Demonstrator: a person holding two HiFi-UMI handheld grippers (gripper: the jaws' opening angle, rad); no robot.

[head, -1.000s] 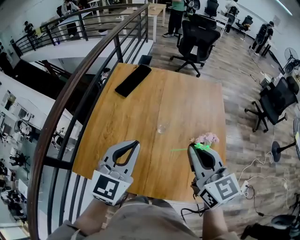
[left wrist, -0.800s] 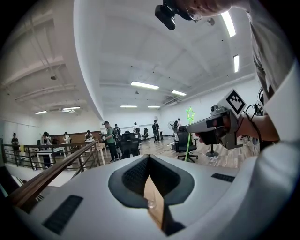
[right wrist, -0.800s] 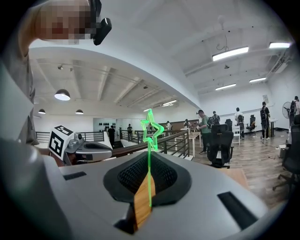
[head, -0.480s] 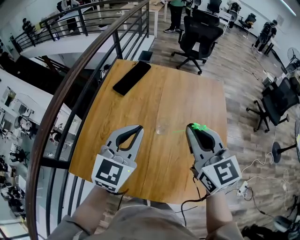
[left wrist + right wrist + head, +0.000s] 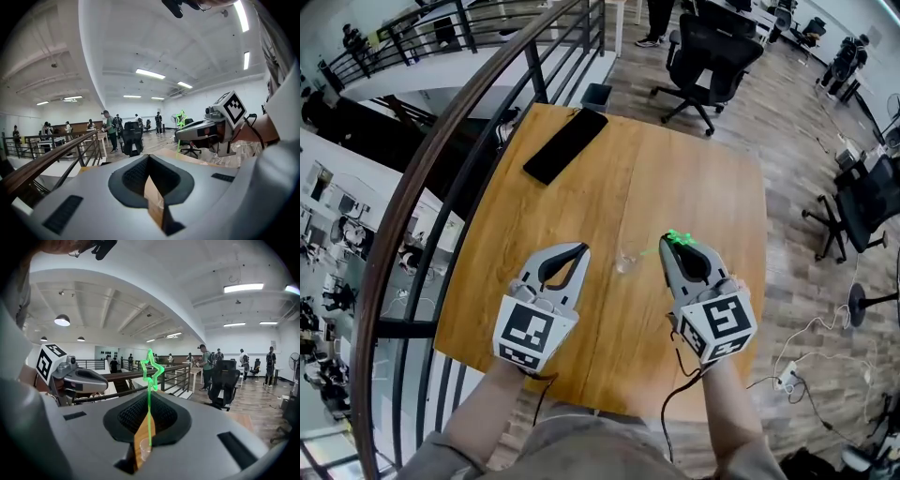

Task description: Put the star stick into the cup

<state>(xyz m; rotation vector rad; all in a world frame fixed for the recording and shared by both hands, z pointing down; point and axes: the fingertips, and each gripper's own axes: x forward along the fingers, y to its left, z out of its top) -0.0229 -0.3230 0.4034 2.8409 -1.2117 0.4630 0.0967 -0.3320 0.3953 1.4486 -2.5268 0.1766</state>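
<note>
A small clear cup (image 5: 626, 259) stands on the wooden table (image 5: 562, 216), between my two grippers. My right gripper (image 5: 668, 247) is just right of it, shut on the green star stick (image 5: 679, 237). The star sits at the jaw tips and the thin stem points left toward the cup. In the right gripper view the star stick (image 5: 150, 380) rises upright from the closed jaws, and the cup (image 5: 145, 449) shows below through the gap. My left gripper (image 5: 579, 250) hovers left of the cup, shut with nothing in it.
A black phone (image 5: 565, 145) lies at the table's far left corner. A dark metal railing (image 5: 441, 159) runs along the table's left side with a drop beyond. Black office chairs (image 5: 712, 52) stand past the far edge.
Both grippers have moved forward over the table. The right one carried the star stick to the left, from near the table's right edge to just beside the cup.
</note>
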